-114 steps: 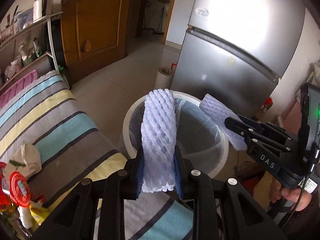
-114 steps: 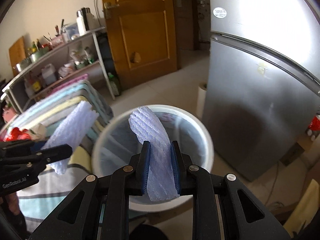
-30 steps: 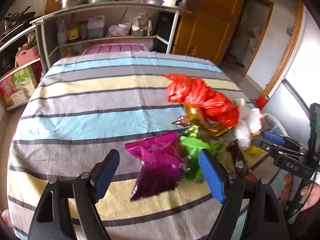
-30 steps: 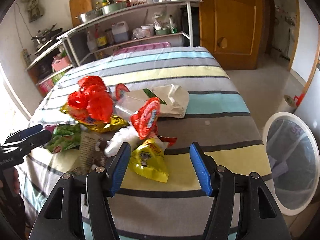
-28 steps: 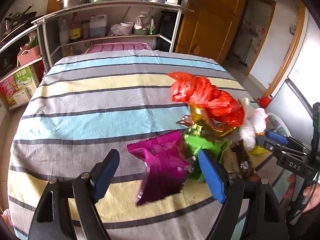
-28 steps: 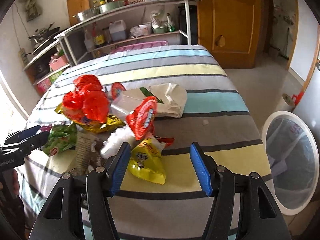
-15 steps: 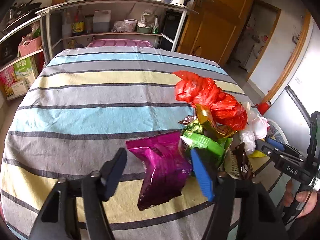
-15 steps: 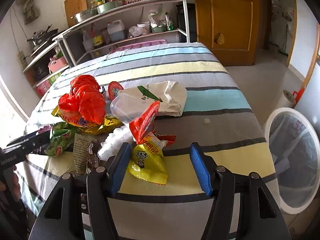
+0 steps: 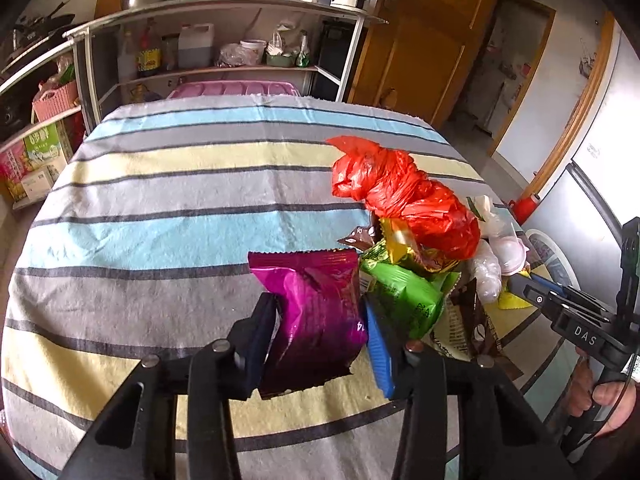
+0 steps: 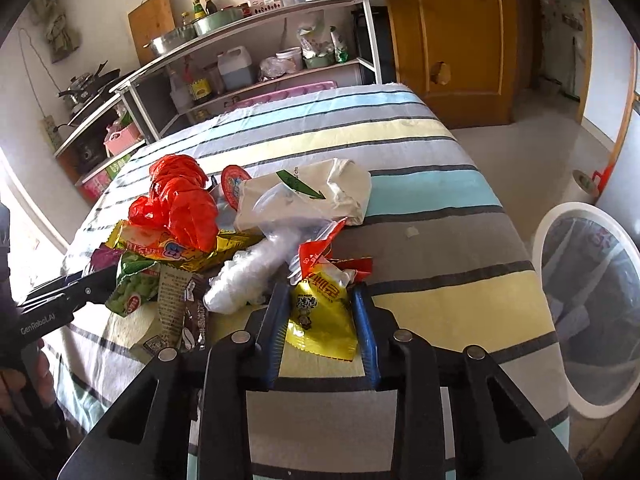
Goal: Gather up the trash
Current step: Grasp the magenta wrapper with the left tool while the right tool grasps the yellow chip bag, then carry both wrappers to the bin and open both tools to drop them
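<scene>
Trash lies heaped on the striped desk: a purple wrapper stands upright between the left tongs, a yellow packet between the right tongs. Both have just been closing and now pinch them; the bin lies right of both.

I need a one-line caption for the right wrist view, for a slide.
Right gripper closing around a yellow snack packet on the striped tablecloth, bin at right.

Both wrist cams sit close above the striped bench, angled down toward the shelf rack (fisheye); they share the trash pile, seen from opposite sides.
</scene>
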The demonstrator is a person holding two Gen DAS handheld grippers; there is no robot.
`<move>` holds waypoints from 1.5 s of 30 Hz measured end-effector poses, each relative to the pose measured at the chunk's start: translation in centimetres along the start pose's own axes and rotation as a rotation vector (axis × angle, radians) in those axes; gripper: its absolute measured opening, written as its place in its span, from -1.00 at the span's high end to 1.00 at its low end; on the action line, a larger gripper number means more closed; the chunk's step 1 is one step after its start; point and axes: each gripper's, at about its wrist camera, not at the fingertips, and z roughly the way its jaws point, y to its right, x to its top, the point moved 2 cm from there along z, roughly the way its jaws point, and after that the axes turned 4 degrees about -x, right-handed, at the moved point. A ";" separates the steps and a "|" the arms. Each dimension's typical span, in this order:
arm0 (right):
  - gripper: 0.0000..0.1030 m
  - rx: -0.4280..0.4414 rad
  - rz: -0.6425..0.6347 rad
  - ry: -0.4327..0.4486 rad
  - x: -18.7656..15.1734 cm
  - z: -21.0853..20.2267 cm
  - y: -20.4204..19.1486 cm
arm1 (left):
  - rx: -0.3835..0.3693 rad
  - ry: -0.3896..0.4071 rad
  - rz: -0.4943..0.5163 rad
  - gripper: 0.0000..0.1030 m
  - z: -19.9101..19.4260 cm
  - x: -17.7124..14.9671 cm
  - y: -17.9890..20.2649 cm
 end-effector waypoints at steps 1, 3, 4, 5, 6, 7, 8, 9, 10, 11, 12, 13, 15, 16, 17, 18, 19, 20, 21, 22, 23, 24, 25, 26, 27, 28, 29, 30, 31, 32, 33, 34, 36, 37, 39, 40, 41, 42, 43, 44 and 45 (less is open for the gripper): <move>0.37 0.000 -0.001 0.005 0.0 -0.2 0.0 | -0.001 0.007 0.005 0.12 -0.2 0.0 0.1; 0.38 0.001 -0.006 0.011 -0.1 -0.4 0.1 | -0.005 0.015 0.011 0.12 -0.6 0.1 0.4; 0.39 -0.003 -0.005 0.019 -0.2 -0.7 0.1 | -0.005 0.021 0.012 0.12 -0.8 0.2 0.6; 0.39 -0.007 -0.006 0.027 -0.3 -1.0 0.1 | -0.007 0.025 0.013 0.12 -1.0 0.2 0.7; 0.39 -0.012 -0.009 0.034 -0.3 -1.2 0.2 | -0.012 0.029 0.017 0.12 -1.2 0.3 1.0; 0.40 -0.016 -0.010 0.038 -0.3 -1.5 0.3 | -0.014 0.035 0.020 0.12 -1.5 0.4 1.2; 0.40 -0.021 -0.008 0.042 -0.3 -1.7 0.4 | -0.015 0.042 0.025 0.12 -1.7 0.5 1.5; 0.40 -0.026 -0.008 0.044 -0.3 -1.9 0.5 | -0.017 0.048 0.030 0.12 -2.0 0.6 1.8; 0.40 -0.030 -0.009 0.052 -0.3 -2.3 0.5 | -0.022 0.056 0.035 0.12 -2.3 0.7 2.1; 0.40 -0.031 -0.008 0.060 -0.3 -2.6 0.7 | -0.026 0.065 0.040 0.12 -2.5 0.8 2.4; 0.40 -0.032 -0.008 0.065 -0.3 -2.9 0.9 | -0.032 0.072 0.047 0.12 -2.8 0.9 2.8; 0.41 -0.032 -0.008 0.071 -0.3 -3.1 1.0 | -0.036 0.079 0.053 0.12 -3.0 1.1 3.2; 0.42 -0.033 -0.009 0.083 -0.2 -3.7 1.1 | -0.046 0.091 0.070 0.12 -3.4 1.2 4.0; 0.42 -0.036 -0.011 0.089 -0.2 -4.0 1.1 | -0.050 0.094 0.077 0.12 -3.5 1.3 4.3; 0.42 -0.040 -0.012 0.097 -0.2 -4.3 1.2 | -0.054 0.098 0.084 0.12 -3.7 1.4 4.6; 0.42 -0.041 -0.014 0.103 -0.2 -4.6 1.2 | -0.056 0.101 0.089 0.12 -3.8 1.4 4.9; 0.42 -0.039 -0.015 0.108 -0.2 -4.9 1.2 | -0.057 0.104 0.092 0.12 -3.9 1.5 5.1; 0.42 -0.037 -0.015 0.113 -0.2 -5.2 1.2 | -0.055 0.107 0.094 0.12 -4.1 1.4 5.3; 0.42 -0.040 -0.018 0.118 -0.3 -5.5 1.2 | -0.056 0.110 0.099 0.12 -4.2 1.4 5.5; 0.42 -0.046 -0.024 0.126 -0.3 -5.8 1.2 | -0.058 0.113 0.100 0.12 -4.3 1.4 5.7; 0.42 -0.055 -0.030 0.135 -0.3 -6.1 1.1 | -0.058 0.116 0.101 0.12 -4.5 1.5 5.9; 0.42 -0.062 -0.034 0.144 -0.4 -6.4 1.1 | -0.060 0.120 0.106 0.12 -4.7 1.5 6.3; 0.42 -0.067 -0.035 0.156 -0.4 -6.8 1.1 | -0.061 0.124 0.111 0.12 -4.8 1.5 6.6; 0.42 -0.068 -0.034 0.161 -0.3 -7.1 1.2 | -0.064 0.130 0.116 0.12 -5.0 1.5 7.0; 0.42 -0.071 -0.034 0.169 -0.3 -7.4 1.2 | -0.071 0.134 0.125 0.12 -5.1 1.6 7.4; 0.42 -0.072 -0.035 0.175 -0.3 -7.7 1.3 | -0.075 0.137 0.131 0.12 -5.2 1.7 7.8; 0.42 -0.077 -0.036 0.182 -0.3 -7.9 1.5 | -0.082 0.141 0.137 0.12 -5.3 1.7 8.2; 0.42 -0.084 -0.037 0.188 -0.3 -8.2 1.6 | -0.089 0.142 0.145 0.12 -5.3 1.8 8.6; 0.42 -0.085 -0.035 0.194 -0.3 -8.5 1.9 | -0.093 0.144 0.150 0.12 -5.2 1.8 9.0; 0.42 -0.086 -0.033 0.197 -0.4 -8.7 2.1 | -0.101 0.147 0.154 0.12 -5.2 1.9 9.4; 0.42 -0.087 -0.031 0.202 -0.4 -9.0 2.3 | -0.113 0.147 0.161 0.12 -5.2 2.0 9.9; 0.42 -0.089 -0.029 0.207 -0.4 -9.2 2.5 | -0.130 0.150 0.167 0.12 -5.1 2.1 10.3; 0.42 -0.093 -0.025 0.216 -0.5 -10.0 3.0 | -0.166 0.145 0.173 0.12 -4.7 2.2 11.3; 0.42 -0.097 -0.024 0.221 -0.5 -10.2 3.2 | -0.180 0.139 0.181 0.12 -4.4 2.2 11.9; 0.42 -0.113 -0.024 0.235 -0.5 -10.8 3.7 | -0.182 0.137 0.209 0.12 -4.1 2.2 13.1; 0.42 -0.120 -0.021 0.240 -0.5 -11.0 4.0 | -0.185 0.138 0.227 0.12 -4.0 2.3 13.7; 0.42 -0.128 -0.018 0.247 -0.5 -11.3 4.3 | -0.195 0.133 0.241 0.12 -3.7 2.3 14.4; 0.42 -0.136 -0.014 0.251 -0.5 -11.6 4.7 | -0.206 0.126 0.248 0.12 -3.5 2.3 15.1; 0.42 -0.143 -0.011 0.254 -0.6 -11.8 5.0 | -0.218 0.120 0.256 0.12 -3.2 2.4 15.6; 0.42 -0.155 -0.007 0.261 -0.6 -12.1 5.4 | -0.227 0.114 0.263 0.12 -2.9 2.5 16.3; 0.42 -0.165 -0.002 0.267 -0.6 -12.4 5.9 | -0.235 0.110 0.270 0.12 -2.6 2.6 16.9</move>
